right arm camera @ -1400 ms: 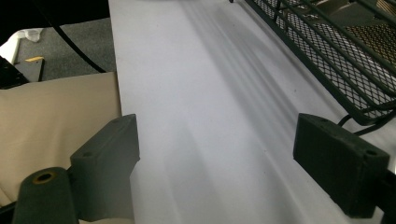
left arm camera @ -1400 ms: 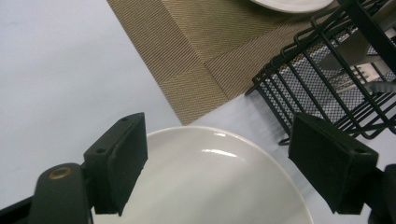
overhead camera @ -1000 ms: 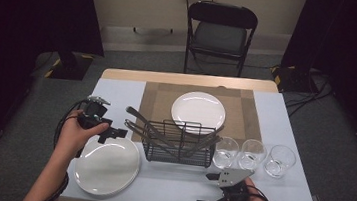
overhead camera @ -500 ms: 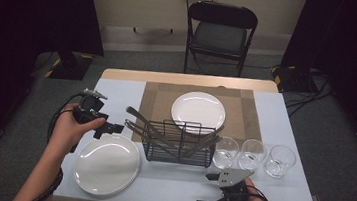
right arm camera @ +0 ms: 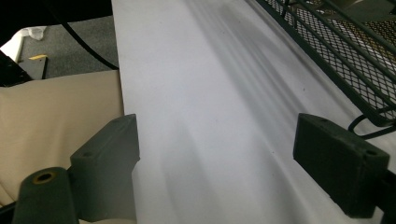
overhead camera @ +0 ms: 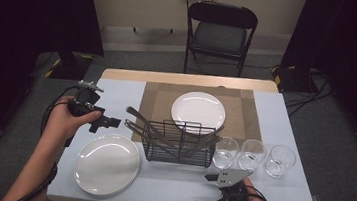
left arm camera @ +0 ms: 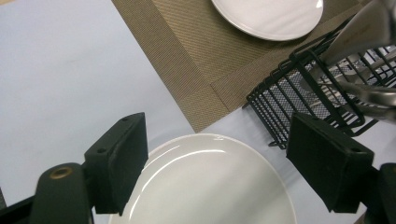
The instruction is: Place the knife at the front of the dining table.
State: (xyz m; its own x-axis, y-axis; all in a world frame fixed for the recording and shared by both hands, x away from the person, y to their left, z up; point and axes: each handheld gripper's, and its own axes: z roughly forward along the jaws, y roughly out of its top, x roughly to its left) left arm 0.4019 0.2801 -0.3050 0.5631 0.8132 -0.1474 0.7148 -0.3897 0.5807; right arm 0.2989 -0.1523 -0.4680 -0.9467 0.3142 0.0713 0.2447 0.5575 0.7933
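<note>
My left gripper [overhead camera: 105, 123] hovers open at the table's left side, just beyond the near white plate [overhead camera: 107, 163]. In the left gripper view its jaws [left arm camera: 219, 140] stand wide apart over that plate [left arm camera: 210, 186], with nothing between them. A black wire rack [overhead camera: 178, 142] holding several metal utensils [overhead camera: 146, 122] stands mid-table. A second white plate [overhead camera: 198, 111] lies on the brown placemat [overhead camera: 245, 112]. My right gripper [overhead camera: 205, 191] rests open near the front edge, in front of the rack. Its jaws [right arm camera: 217, 140] frame bare white table [right arm camera: 210, 107].
Three clear glasses [overhead camera: 225, 152] [overhead camera: 253, 154] [overhead camera: 280, 160] stand in a row right of the rack. A black folding chair [overhead camera: 221, 32] stands beyond the table. The rack's mesh side [right arm camera: 345, 56] lies close on the right in the right gripper view.
My left gripper has drawn back a little to the left and away from the near plate's rim. The right gripper has stayed put.
</note>
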